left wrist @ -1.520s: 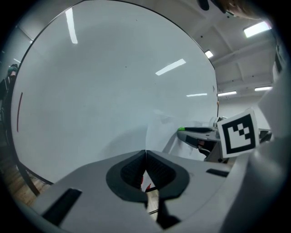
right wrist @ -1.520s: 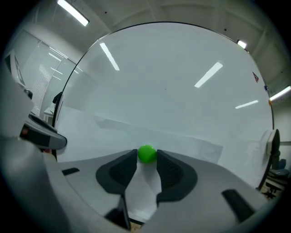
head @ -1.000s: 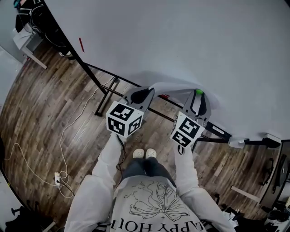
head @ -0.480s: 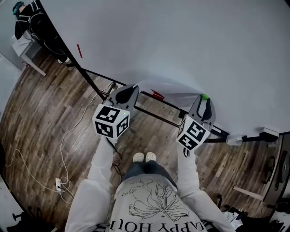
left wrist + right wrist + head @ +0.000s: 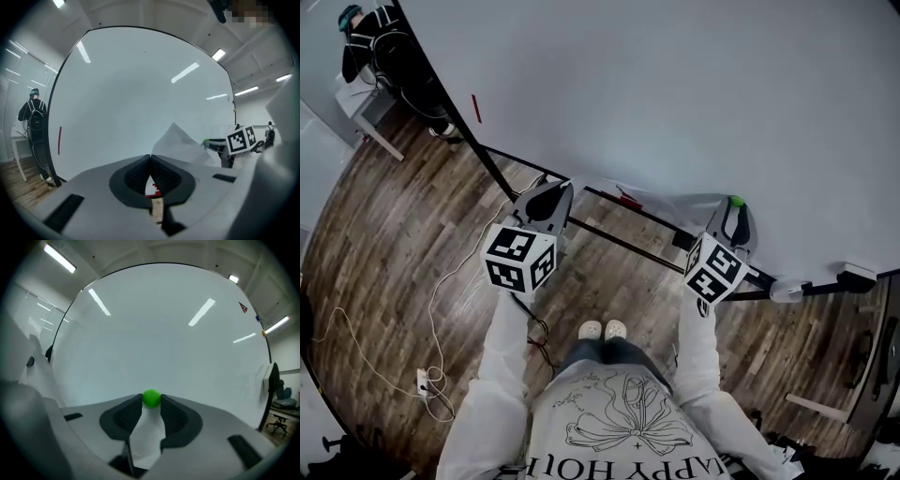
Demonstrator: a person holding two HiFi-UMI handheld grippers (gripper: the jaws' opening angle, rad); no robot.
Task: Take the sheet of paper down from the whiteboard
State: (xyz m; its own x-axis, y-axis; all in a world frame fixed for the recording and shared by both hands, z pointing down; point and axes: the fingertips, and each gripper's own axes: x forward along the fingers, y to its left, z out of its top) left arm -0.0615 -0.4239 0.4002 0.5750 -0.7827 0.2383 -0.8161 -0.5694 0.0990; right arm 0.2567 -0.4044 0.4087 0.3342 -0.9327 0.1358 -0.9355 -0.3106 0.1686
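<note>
A large whiteboard (image 5: 675,94) fills the head view. The sheet of paper (image 5: 675,204) hangs loose along the board's lower edge, stretched between my two grippers. My left gripper (image 5: 562,186) is shut on the sheet's left end. In the left gripper view the jaws (image 5: 150,157) meet tip to tip and the crumpled paper (image 5: 180,143) rises just beyond them. My right gripper (image 5: 737,204) is shut on a small green magnet (image 5: 736,200). The right gripper view shows the magnet (image 5: 151,397) pinched between the fingertips, with a strip of paper (image 5: 146,439) below it.
The board's black stand (image 5: 609,239) crosses the wooden floor in front of the person's feet. A red item (image 5: 628,199) lies by the board's lower edge, and a red mark (image 5: 475,108) is on the board's left side. Cables (image 5: 441,281) trail left. A person with a backpack (image 5: 33,119) stands far left.
The two grippers have moved apart, the left one leftward and the right one rightward. The paper between them has gone from an arch to a flatter, stretched strip.
</note>
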